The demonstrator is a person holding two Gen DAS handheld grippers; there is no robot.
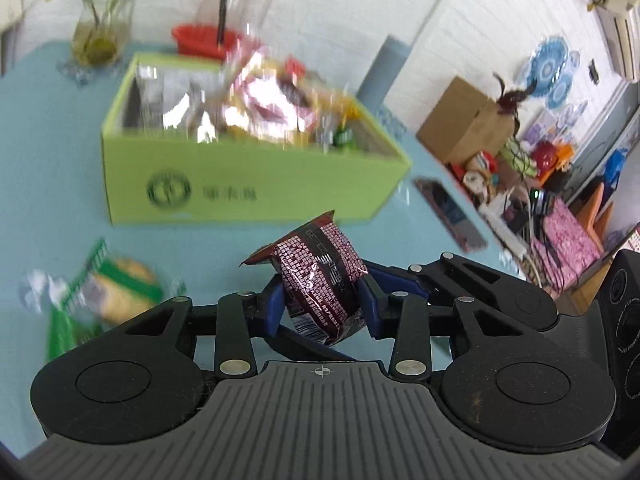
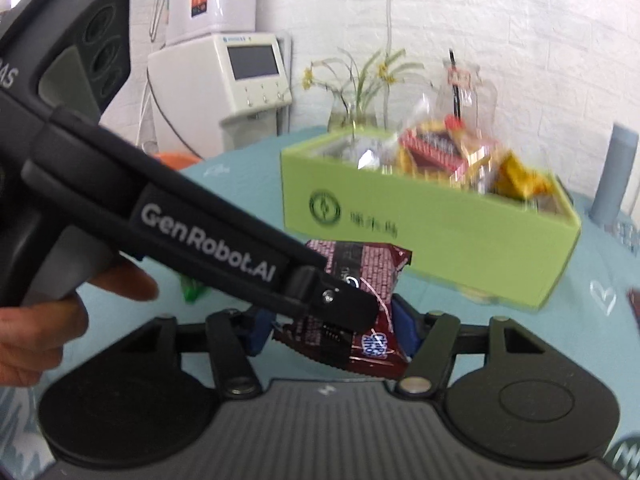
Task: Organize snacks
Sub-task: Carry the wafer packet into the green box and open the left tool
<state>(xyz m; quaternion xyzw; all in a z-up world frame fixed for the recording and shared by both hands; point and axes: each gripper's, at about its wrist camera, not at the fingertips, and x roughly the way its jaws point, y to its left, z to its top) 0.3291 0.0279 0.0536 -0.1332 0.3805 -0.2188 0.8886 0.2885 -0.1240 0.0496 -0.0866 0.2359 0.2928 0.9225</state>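
Already the green box [image 1: 248, 184] on the desk [image 1: 48, 152] holds many snacks. Both the left gripper [image 1: 322, 304] and right gripper [image 2: 332, 332] pinch one dark red snack pack [image 1: 320, 284] near the box. A green pack [image 1: 100, 292] waits at the left.

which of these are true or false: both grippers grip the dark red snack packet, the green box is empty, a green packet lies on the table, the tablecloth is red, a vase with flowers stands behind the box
1. Both grippers grip the dark red snack packet. True: the left gripper and the right gripper are each shut on it.
2. The green box is empty. False: it holds a pile of snack packets.
3. A green packet lies on the table. True, in front of the box on the left wrist view's left.
4. The tablecloth is red. False: it is light blue.
5. A vase with flowers stands behind the box. True.
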